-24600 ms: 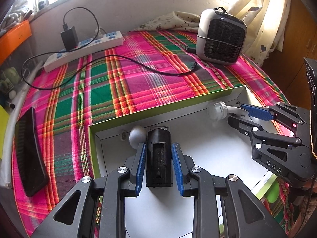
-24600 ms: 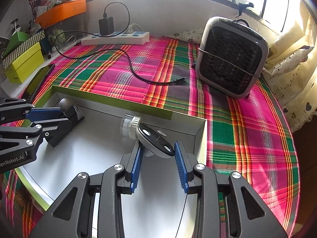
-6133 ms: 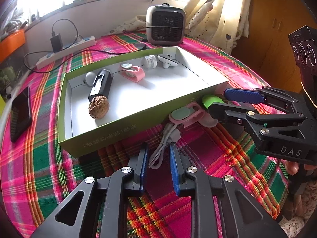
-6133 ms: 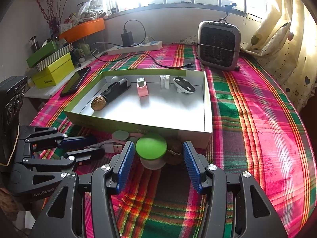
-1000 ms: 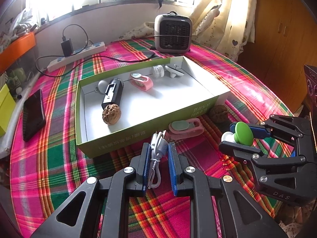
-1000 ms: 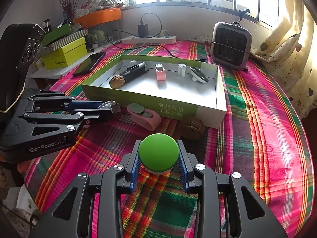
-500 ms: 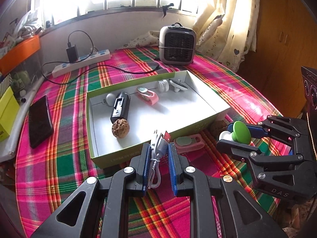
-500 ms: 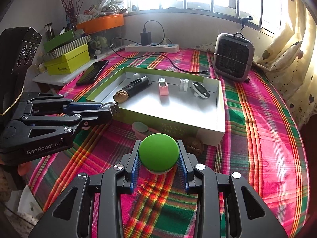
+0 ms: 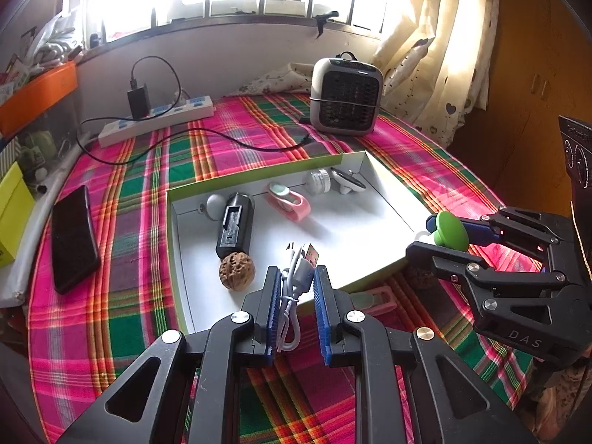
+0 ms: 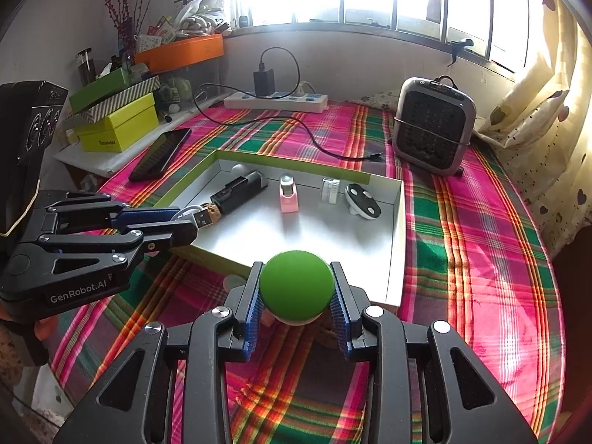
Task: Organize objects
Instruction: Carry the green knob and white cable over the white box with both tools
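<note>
Left-wrist view first: the white tray [image 9: 388, 192] with its green rim sits mid-table and already holds a row of things along its far wall: a black rectangular gadget [image 9: 235, 224], a pink clip [image 9: 288, 199], a small white cylinder [image 9: 318, 181] and a white-and-black disc piece [image 9: 347, 181], with a walnut [image 9: 236, 270] at the gadget's near end. So much of the sorting looks done. The left gripper [image 9: 296, 288] has its jaws drawn close on a coiled white USB cable [image 9: 296, 273], plug ends poking out toward 12 o'clock, above the tray's near edge. At 3 o'clock the right gripper [image 9: 444, 238] is closed around a green-topped knob [image 9: 451, 231] near the tray's right-hand corner. A second pink clip [image 9: 373, 301] lies on the plaid cloth [image 9: 111, 296] just outside the near wall, and something brown shows dimly below the right gripper; both still look to need putting away.

Right-wrist view: the right gripper [image 10: 296, 296] is clamped on the green-topped knob [image 10: 296, 283], its dome filling the gap between the pads, close to the tray's near wall [image 10: 394, 259]. At 9 o'clock the left gripper [image 10: 181, 224] pinches the USB cable [image 10: 196, 216], its metal plug jutting over the tray's left side. Both held items look ready to go in; neither is down yet.
</note>
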A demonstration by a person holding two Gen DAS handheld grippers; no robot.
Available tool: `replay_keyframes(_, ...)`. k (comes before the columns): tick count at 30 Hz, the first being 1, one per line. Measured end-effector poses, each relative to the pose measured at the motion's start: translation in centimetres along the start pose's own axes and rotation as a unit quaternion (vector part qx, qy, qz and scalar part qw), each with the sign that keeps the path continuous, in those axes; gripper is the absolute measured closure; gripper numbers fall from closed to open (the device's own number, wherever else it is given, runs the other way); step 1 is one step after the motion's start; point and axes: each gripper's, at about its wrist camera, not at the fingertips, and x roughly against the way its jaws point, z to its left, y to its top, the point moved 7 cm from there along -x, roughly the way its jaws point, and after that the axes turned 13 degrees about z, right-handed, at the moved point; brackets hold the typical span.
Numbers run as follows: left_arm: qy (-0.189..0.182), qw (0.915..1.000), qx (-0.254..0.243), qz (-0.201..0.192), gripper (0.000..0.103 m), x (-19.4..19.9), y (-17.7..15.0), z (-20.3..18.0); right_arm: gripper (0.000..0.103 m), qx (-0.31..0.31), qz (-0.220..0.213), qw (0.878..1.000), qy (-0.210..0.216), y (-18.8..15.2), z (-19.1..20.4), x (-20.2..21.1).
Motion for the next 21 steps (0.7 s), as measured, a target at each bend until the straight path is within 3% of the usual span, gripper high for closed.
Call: replay_keyframes(21, 0.009, 0.9995, 0.021, 0.022, 0.087, -4.3, 3.4, 0.9, 0.068, -0.022, 0.025, 0.999, 0.007, 4.2, -3.6, -5.3)
